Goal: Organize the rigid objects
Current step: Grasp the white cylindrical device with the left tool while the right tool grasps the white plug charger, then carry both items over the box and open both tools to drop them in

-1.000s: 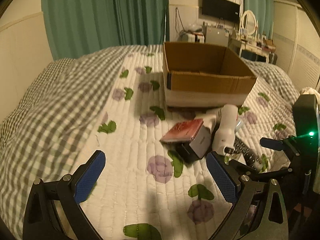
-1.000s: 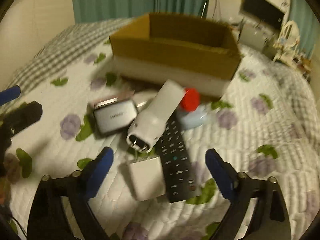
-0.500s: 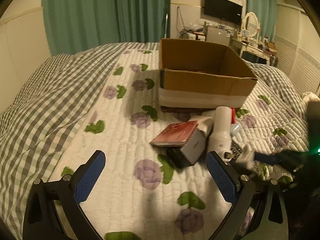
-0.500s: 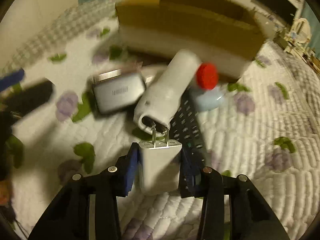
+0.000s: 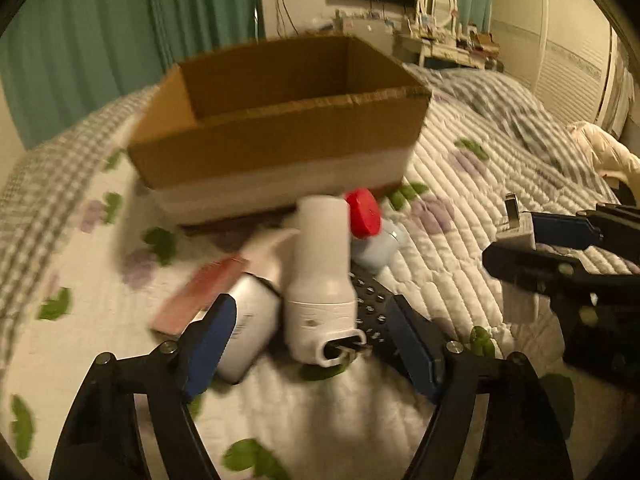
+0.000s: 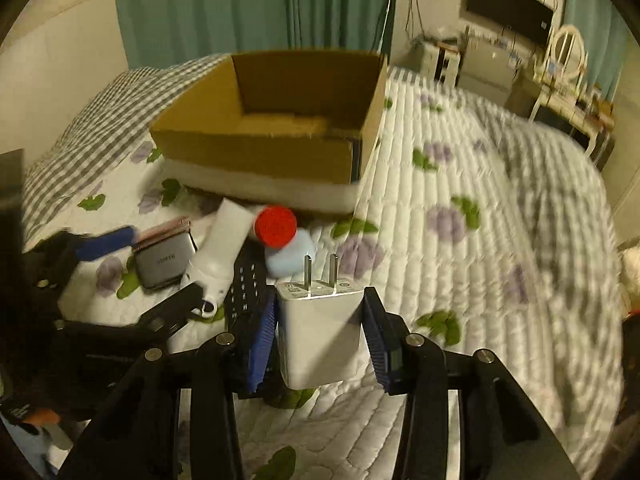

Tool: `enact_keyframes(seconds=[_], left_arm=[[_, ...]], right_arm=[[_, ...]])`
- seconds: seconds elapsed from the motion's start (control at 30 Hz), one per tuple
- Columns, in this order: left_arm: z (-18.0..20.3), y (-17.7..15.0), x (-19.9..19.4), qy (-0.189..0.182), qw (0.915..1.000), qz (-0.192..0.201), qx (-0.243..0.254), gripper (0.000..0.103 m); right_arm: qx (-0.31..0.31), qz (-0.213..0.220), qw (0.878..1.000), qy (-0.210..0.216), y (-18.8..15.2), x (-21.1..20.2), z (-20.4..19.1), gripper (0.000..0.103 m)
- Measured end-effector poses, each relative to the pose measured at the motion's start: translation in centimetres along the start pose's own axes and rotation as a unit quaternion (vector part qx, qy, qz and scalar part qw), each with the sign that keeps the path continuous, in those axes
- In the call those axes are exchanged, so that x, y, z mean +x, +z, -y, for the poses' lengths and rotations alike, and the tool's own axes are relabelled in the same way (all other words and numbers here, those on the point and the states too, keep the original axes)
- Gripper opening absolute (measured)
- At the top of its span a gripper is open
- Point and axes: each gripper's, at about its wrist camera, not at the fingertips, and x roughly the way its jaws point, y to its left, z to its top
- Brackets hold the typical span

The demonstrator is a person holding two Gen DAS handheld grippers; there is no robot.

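My right gripper is shut on a white plug adapter, prongs forward, held above the quilt; it also shows in the left wrist view. My left gripper is open around the near end of a white cylindrical device, close to the quilt. Beside it lie a grey power bank, a pink flat case, a black remote and a pale blue bottle with a red cap. An open cardboard box stands behind the pile.
The quilted bed cover with flower print spreads to the right. A checked blanket lies at the left. Teal curtains, a TV and a dresser stand beyond the bed.
My right gripper closed on the white adapter and lifted it off the quilt. My left gripper moved forward and right, and its jaws now flank the white cylindrical device.
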Motion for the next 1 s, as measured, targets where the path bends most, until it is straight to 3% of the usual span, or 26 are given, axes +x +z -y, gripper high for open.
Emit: enact_keyframes(seconds=[0.13, 0.2, 0.37, 0.57, 0.7, 0.83, 1.0], left_arm=[[0.5, -0.2, 2.4, -0.009, 0.9997, -0.021, -0.004, 0.053], [1.0, -0.2, 2.7, 0.005, 0.9998, -0.017, 0.006, 0.045], [0.9, -0.5, 1.7, -0.011, 0.9997, -0.022, -0.007, 0.044], [0.2, 0.0, -3.3, -0.025, 0.9994, 0.023, 0.009, 0.044], [-0.9, 1.4, -6.3, -0.014, 0.9985, 0.05, 0.016, 0.044], [-2.5, 3.9, -9.0, 0.002, 0.9973, 0.074, 0.005, 0.044], [-4.4, 7.2, -10.3, 0.016, 0.995, 0.098, -0.005, 0.044]], right_arm=[[0.005, -0.007, 1.0, 0.018, 0.0, 0.9, 0.4, 0.042], [0.004, -0.008, 1.0, 0.022, 0.0, 1.0, 0.3, 0.042], [0.006, -0.01, 1.0, 0.014, -0.5, 1.5, 0.4, 0.042], [0.007, -0.001, 1.0, 0.0, -0.5, 0.5, 0.4, 0.042], [-0.007, 0.018, 1.0, -0.017, 0.3, -1.9, -0.8, 0.042], [0.002, 0.045, 0.999, -0.004, 2.2, -5.0, -1.4, 0.042], [-0.018, 0.084, 0.996, -0.018, 6.8, -8.4, -2.5, 0.042]])
